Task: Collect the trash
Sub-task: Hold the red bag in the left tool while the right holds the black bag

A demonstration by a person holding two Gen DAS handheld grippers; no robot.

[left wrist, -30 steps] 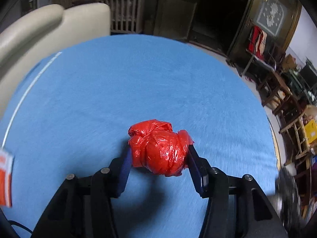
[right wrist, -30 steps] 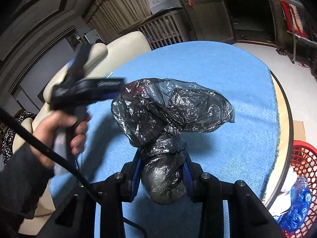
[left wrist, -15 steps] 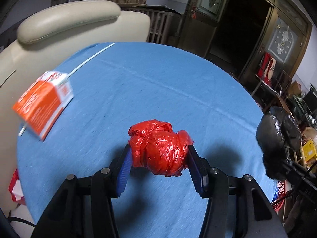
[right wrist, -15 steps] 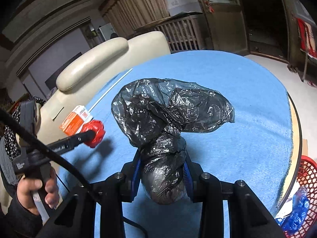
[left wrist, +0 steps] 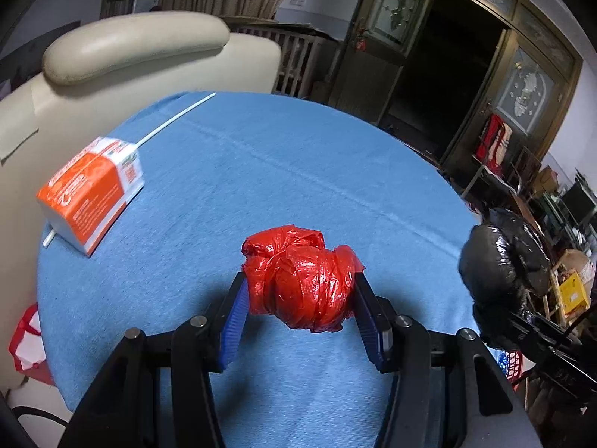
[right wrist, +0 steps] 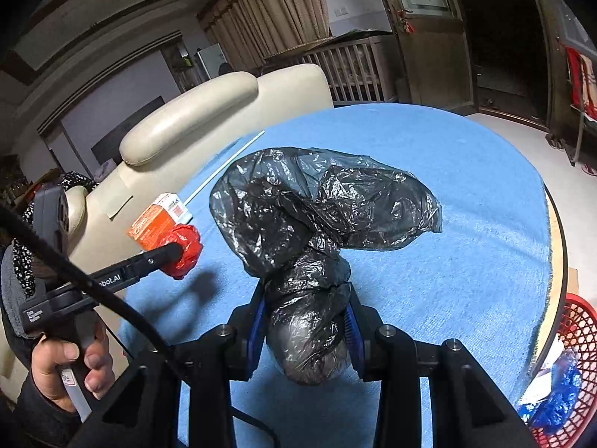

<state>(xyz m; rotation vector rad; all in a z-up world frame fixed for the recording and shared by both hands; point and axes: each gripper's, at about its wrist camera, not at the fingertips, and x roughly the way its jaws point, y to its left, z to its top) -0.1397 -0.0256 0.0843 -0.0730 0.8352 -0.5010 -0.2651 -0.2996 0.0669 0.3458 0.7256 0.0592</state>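
The round tabletop carries a blue cloth; a cream chair stands at its far-left edge; a red basket sits below its right rim. The right claw clamps the neck of a black plastic bag above the cloth; an orange carton lies at the left; the left claw grips a red wad of plastic, held clear of the surface.

Dim room, fisheye-warped edges with dark corners — soft shadows, sharp centre.
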